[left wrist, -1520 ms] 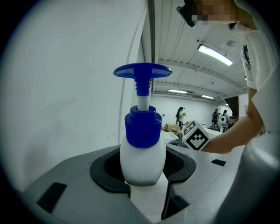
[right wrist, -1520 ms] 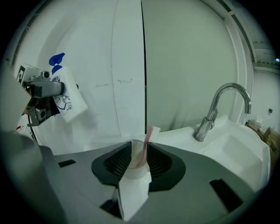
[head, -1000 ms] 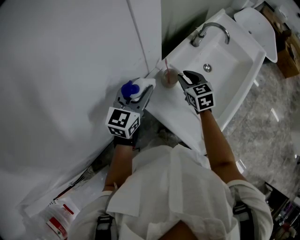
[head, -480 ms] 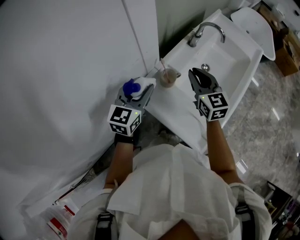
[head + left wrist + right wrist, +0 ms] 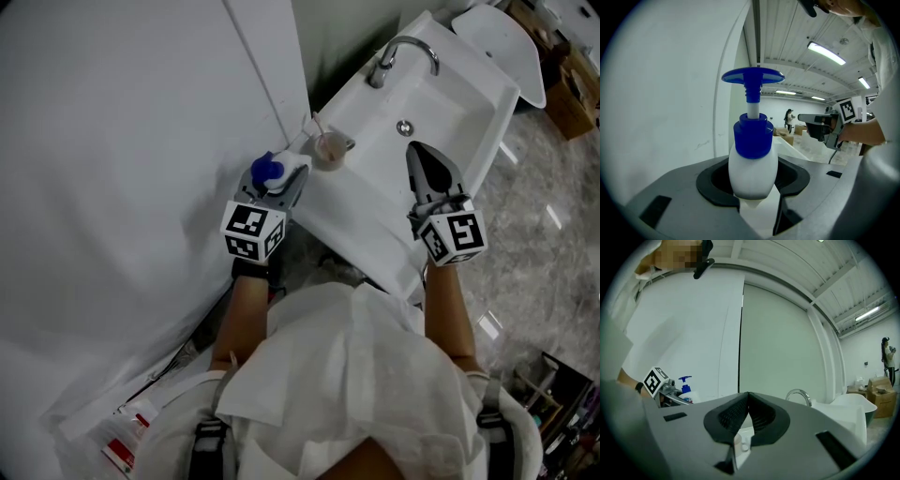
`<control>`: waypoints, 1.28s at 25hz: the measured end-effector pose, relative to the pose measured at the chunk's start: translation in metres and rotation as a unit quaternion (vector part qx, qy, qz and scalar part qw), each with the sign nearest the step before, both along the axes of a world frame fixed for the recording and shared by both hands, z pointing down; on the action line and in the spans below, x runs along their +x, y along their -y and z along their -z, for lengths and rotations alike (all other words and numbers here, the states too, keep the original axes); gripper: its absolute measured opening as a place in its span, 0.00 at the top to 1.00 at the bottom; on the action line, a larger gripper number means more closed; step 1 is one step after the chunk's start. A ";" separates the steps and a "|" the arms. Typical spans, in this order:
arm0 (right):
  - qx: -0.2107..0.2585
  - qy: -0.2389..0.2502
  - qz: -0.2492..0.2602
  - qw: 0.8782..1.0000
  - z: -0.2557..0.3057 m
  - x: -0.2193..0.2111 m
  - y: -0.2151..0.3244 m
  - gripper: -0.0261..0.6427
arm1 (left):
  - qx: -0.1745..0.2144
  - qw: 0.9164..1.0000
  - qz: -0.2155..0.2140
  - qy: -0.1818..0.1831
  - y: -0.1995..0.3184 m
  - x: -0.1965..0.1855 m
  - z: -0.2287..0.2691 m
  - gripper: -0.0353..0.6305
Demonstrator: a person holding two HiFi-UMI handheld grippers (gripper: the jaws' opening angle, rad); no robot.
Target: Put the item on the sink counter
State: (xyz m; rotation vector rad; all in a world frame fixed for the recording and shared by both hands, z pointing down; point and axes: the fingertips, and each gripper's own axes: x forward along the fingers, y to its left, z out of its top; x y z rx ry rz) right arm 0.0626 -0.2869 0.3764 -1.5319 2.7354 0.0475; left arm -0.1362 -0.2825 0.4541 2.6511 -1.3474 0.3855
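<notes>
My left gripper (image 5: 284, 183) is clamped on the pump bottle (image 5: 270, 172). In the left gripper view the two jaws press against the white body just under the blue collar, and the pump head stands upright above them. The bottle sits at the left end of the sink counter (image 5: 361, 202), close to the white wall (image 5: 112, 141). The jaws hide its base, so I cannot tell whether it touches the counter.

A cup (image 5: 330, 148) with a toothbrush (image 5: 316, 126) leaning in it stands just beside the bottle, toward the back edge of the counter.

My right gripper (image 5: 422, 155) is empty. In its own view the ribbed pads meet at the tips with nothing between them. It hangs over the front rim of the basin (image 5: 441, 89), well apart from the bottle and cup, pointing toward the tap (image 5: 398, 52) at the back edge.
</notes>
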 end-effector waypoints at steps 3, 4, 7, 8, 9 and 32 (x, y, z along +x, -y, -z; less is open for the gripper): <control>0.002 0.004 -0.012 1.000 0.003 0.011 -0.007 0.94 | -0.011 1.000 -0.005 0.005 0.003 0.004 -0.009 0.63; 0.004 0.003 -0.015 1.000 0.004 0.014 -0.009 0.94 | -0.014 1.000 -0.008 0.007 0.005 0.005 -0.012 0.63; 0.008 0.003 -0.026 1.000 0.007 0.022 -0.014 0.94 | -0.024 1.000 -0.012 0.013 0.009 0.009 -0.022 0.63; 0.008 0.002 -0.029 1.000 0.007 0.025 -0.015 0.95 | -0.027 0.999 -0.013 0.015 0.011 0.010 -0.025 0.63; 0.008 0.002 -0.032 0.999 0.007 0.028 -0.015 0.94 | -0.031 0.999 -0.014 0.017 0.013 0.012 -0.029 0.63; -0.003 -0.025 -0.058 0.998 0.002 0.057 -0.017 0.95 | -0.133 0.988 -0.021 0.073 0.036 0.020 -0.155 0.63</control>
